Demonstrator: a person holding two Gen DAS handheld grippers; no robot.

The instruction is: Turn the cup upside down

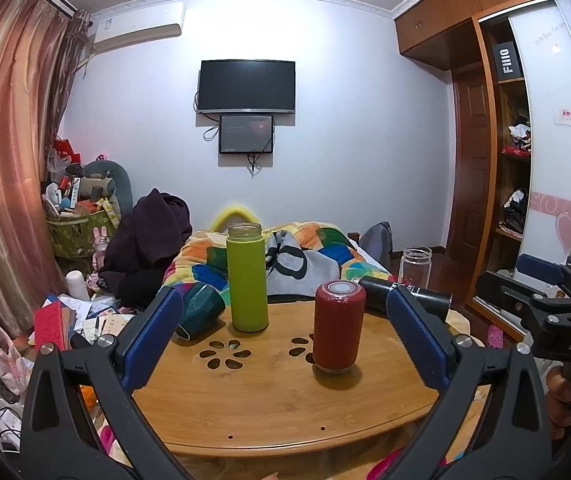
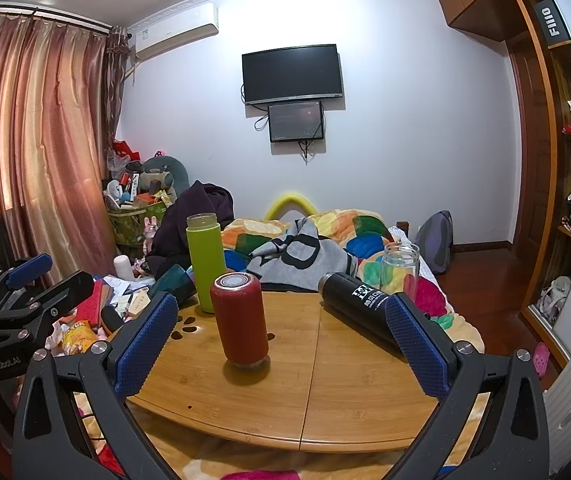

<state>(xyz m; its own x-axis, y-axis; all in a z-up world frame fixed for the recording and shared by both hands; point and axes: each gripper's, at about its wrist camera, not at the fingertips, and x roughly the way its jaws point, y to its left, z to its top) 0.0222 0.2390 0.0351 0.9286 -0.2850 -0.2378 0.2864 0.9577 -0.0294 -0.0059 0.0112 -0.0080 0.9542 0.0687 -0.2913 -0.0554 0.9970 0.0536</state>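
A red cup (image 1: 339,326) stands upside down, mouth on the round wooden table (image 1: 277,404), base up; it also shows in the right wrist view (image 2: 240,320). A green bottle (image 1: 246,278) stands upright with its mouth open behind it, seen too in the right wrist view (image 2: 205,262). A dark teal cup (image 1: 199,312) lies on its side at the table's left. A black flask (image 2: 359,306) lies on its side at the right. A clear glass jar (image 2: 400,270) stands upright behind it. My left gripper (image 1: 285,340) is open and empty, in front of the cups. My right gripper (image 2: 281,344) is open and empty.
The table (image 2: 325,392) sits on a bed with a colourful quilt (image 2: 349,236). Clutter and a basket (image 1: 73,228) fill the floor at left. A wardrobe (image 1: 505,152) stands at right. My right gripper shows at the right edge of the left wrist view (image 1: 545,308).
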